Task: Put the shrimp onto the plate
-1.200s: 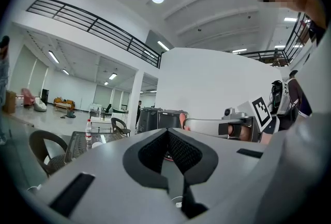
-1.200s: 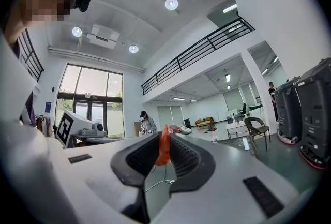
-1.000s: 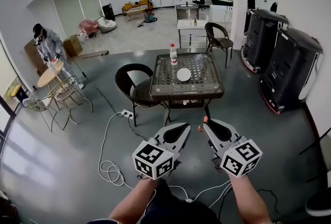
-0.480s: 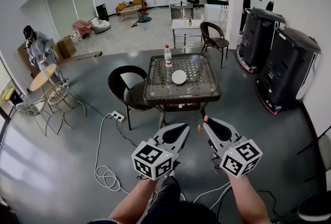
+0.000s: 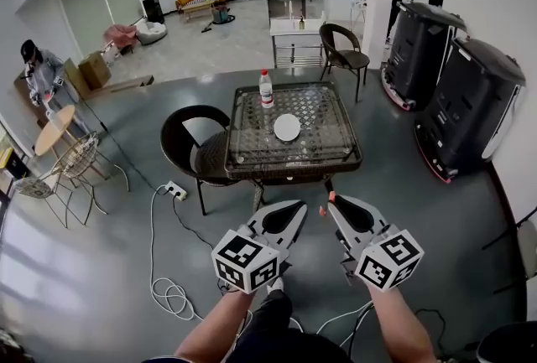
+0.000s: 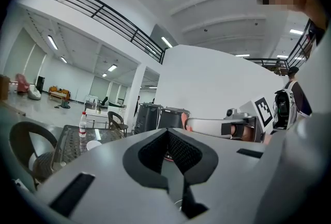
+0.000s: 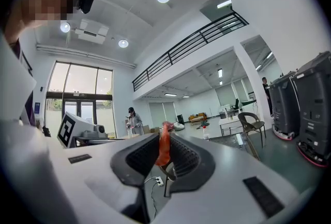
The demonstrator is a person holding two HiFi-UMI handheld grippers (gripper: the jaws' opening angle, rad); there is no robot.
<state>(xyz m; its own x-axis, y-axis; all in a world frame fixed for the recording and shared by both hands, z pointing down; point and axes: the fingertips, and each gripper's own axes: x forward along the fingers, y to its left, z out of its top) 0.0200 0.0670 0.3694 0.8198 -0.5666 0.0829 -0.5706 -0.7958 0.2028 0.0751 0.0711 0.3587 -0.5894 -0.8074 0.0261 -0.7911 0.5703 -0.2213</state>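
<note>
Where pads meet on R gripper (image 7: 164, 137), grasping shrimp (image 7: 164, 148), orange, upright. L gripper (image 5: 300, 207) at its 9 o'clock: clenched, nothing betw. pads. Plate (image 5: 287, 127) at 12 o'clock, well apart, on glass table (image 5: 248, 158); bottle (image 5: 266, 90) at plate's 11.

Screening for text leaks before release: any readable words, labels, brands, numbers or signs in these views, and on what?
No text can be read in any view.
Label on the bottle: too small to read.
Faces of the marker cubes: square patterns only, no letters or digits.
</note>
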